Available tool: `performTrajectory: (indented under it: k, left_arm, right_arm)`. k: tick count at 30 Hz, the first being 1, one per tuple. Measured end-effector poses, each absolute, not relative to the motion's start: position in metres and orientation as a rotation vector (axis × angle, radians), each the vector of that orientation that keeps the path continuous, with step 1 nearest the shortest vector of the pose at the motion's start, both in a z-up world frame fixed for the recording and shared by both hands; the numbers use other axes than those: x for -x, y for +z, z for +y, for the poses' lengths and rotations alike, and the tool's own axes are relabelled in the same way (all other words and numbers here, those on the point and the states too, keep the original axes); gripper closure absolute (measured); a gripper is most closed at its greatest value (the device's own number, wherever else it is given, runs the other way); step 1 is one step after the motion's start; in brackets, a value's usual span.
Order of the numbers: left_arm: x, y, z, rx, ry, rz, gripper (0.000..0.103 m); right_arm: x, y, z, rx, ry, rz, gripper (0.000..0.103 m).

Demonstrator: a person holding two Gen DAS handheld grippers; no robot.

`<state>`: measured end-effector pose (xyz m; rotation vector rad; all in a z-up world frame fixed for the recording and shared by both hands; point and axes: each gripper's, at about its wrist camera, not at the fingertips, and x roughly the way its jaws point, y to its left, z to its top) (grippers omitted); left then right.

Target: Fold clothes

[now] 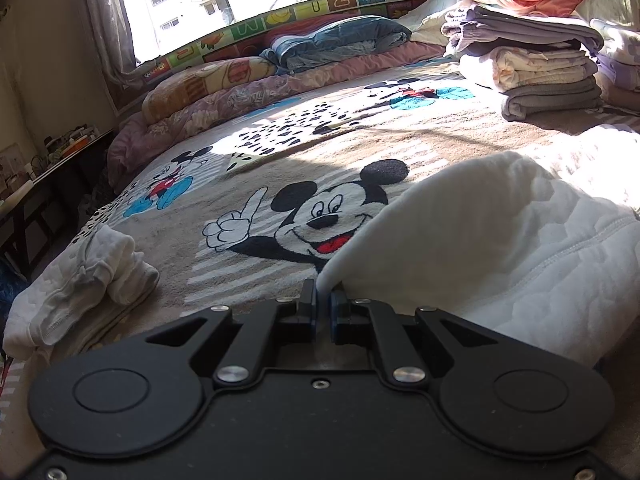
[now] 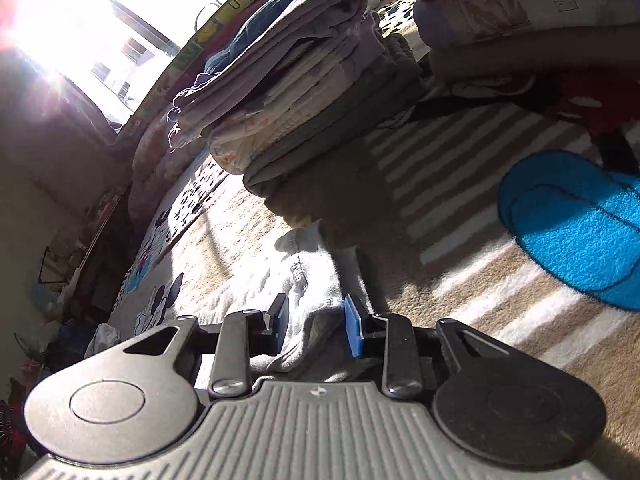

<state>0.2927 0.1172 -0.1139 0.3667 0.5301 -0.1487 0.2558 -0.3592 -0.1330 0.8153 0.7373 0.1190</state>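
White quilted garment [image 1: 500, 248], lower right of the frame, pinched at its lifted edge by the left gripper [image 1: 323, 300], pads pressed together. Right gripper [image 2: 316, 320] spread over pale cloth, low centre. Best carried across level, edges matched, then smoothed flat on the blanket [image 1: 280, 152].

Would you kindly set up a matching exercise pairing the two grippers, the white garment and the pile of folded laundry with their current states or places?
Column 1
1. left gripper
2. right gripper
3. white garment
4. pile of folded laundry

Column 2
A. stacked at the far right of the bed
B. jaws apart, cloth lying between them
C. jaws shut on a cloth edge
D. one edge lifted off the cartoon-mouse blanket

Pairs: 1-C, 2-B, 3-D, 4-A
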Motion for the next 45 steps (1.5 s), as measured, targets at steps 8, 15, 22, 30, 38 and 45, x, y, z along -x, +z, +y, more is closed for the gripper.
performTrajectory:
  k: [8, 15, 22, 30, 38, 45]
  left_arm:
    - [-0.293, -0.114, 0.118, -0.365, -0.149, 0.533, 0.098]
    - [-0.294, -0.114, 0.118, -0.356, -0.146, 0.530, 0.098]
    - [-0.295, -0.109, 0.114, -0.332, -0.141, 0.520, 0.098]
    - [-0.302, -0.112, 0.113, -0.316, -0.098, 0.534, 0.098]
    - [-0.306, -0.120, 0.108, -0.353, -0.115, 0.578, 0.095]
    - [-0.284, -0.091, 0.125, -0.318, -0.110, 0.513, 0.050]
  right_arm:
    - [-0.256, -0.154, -0.362, -0.990, 0.116, 0.700, 0.066]
    - [-0.242, -0.143, -0.362, -0.978, 0.145, 0.600, 0.094]
    - [-0.225, -0.143, -0.373, -0.977, 0.123, 0.566, 0.094]
    - [-0.216, -0.170, -0.369, -1.012, 0.104, 0.575, 0.094]
    - [-0.217, -0.167, -0.366, -0.932, 0.081, 0.604, 0.085]
    - [-0.197, -0.126, -0.348, -0.659, 0.009, 0.495, 0.069]
